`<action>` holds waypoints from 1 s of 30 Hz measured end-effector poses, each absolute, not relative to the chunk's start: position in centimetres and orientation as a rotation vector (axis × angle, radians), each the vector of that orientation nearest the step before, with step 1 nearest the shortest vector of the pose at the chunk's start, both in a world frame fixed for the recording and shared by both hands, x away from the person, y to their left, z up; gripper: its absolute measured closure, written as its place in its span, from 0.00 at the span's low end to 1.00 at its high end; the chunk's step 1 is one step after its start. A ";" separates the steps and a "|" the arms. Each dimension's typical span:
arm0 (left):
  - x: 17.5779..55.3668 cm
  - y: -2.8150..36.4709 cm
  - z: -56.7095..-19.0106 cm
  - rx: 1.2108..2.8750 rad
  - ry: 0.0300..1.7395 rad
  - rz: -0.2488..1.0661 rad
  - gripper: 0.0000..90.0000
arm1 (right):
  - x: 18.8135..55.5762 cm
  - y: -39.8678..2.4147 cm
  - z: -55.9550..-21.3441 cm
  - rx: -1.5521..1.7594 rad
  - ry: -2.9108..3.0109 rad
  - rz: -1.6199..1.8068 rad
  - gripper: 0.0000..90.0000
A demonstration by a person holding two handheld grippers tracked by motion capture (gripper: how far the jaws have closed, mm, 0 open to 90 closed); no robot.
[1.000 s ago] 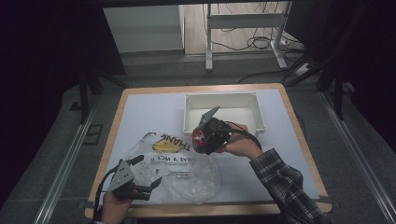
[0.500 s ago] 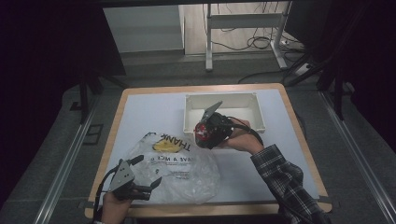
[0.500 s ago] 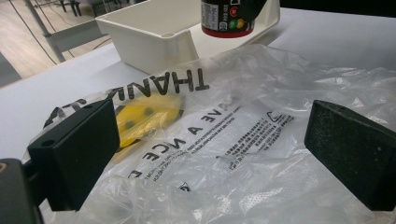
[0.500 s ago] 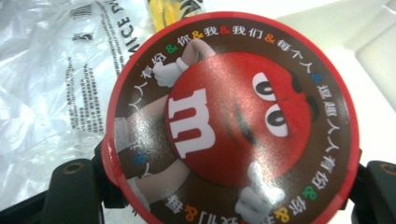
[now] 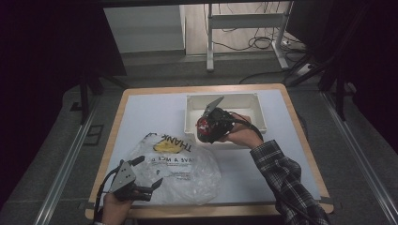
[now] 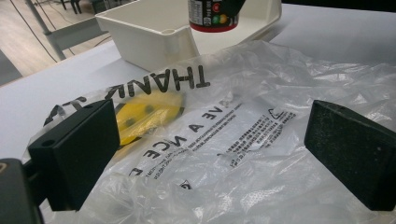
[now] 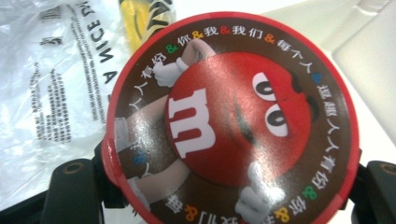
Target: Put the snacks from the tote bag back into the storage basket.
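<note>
While left gripper [image 5: 149,177] jaws gape, right gripper [image 7: 224,196] jaws clamp red-rimmed candy tub [image 7: 231,121].

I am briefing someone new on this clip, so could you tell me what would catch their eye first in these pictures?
The red-rimmed candy tub, clamped in the right gripper over the near left part of the white tray, draws the eye first. Next comes the crumpled clear plastic bag with black lettering and a yellow patch, spread on the table's near left. The left gripper sits at the bag's near edge, its jaws open.
</note>
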State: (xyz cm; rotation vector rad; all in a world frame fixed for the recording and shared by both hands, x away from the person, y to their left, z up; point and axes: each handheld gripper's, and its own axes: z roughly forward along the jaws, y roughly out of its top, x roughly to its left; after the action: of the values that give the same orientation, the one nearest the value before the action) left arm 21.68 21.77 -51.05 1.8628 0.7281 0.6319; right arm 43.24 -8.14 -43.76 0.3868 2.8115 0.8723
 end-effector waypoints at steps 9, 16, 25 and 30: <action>21.7 21.8 -51.0 1.862 0.728 0.632 0.04 | 45.1 -7.9 -43.9 0.408 2.788 0.874 0.29; 21.7 21.8 -51.1 1.861 0.731 0.631 0.04 | 46.4 -7.3 -44.5 0.397 2.799 0.867 0.29; 21.7 21.9 -51.0 1.859 0.730 0.631 0.04 | 47.5 -6.2 -45.2 0.339 2.825 0.853 0.29; 21.7 21.9 -51.0 1.858 0.730 0.632 0.04 | 48.0 -5.6 -45.8 0.313 2.838 0.840 0.29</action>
State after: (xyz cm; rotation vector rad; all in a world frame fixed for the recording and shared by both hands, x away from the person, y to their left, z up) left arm 21.67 21.91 -51.04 1.8576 0.7299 0.6316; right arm 48.00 -5.64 -45.85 0.3127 2.8378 0.8395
